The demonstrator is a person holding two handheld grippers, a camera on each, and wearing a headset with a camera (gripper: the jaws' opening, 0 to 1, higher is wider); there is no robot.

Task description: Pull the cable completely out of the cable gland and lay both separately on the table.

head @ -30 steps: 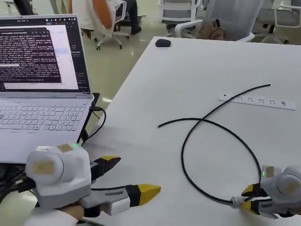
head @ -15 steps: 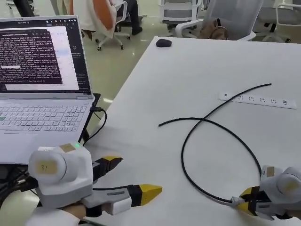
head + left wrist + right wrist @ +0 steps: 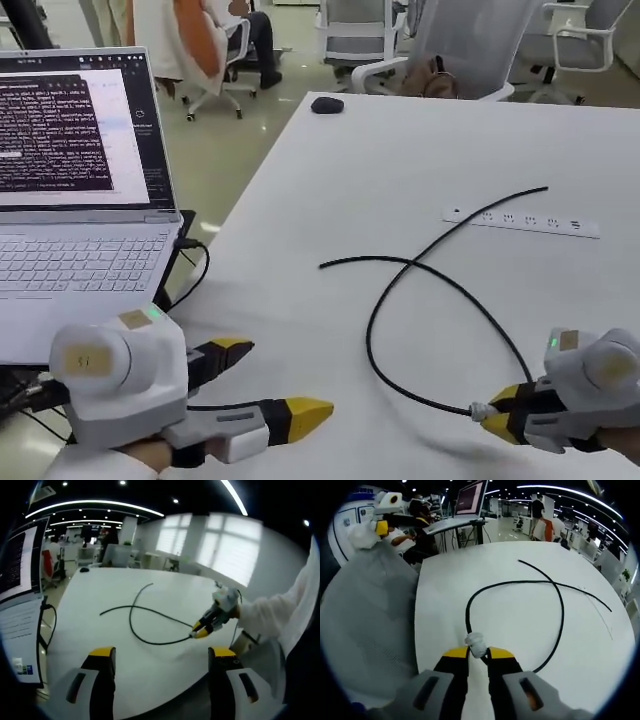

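Your right gripper (image 3: 492, 415) is clamped on the white cable gland (image 3: 476, 644) near the worktop's (image 3: 400, 150) near edge, the black cable (image 3: 467, 612) looping out of it toward the middle, while your left gripper (image 3: 161, 655) hangs wide apart and empty at the near left corner beside the laptop (image 3: 80, 250).

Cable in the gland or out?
In: the black cable enters the white cable gland, which the right gripper holds clamped.

Right tool (image 3: 498, 412) with the cable gland (image 3: 482, 410) a little higher off the table (image 3: 400, 150) than a second ago.
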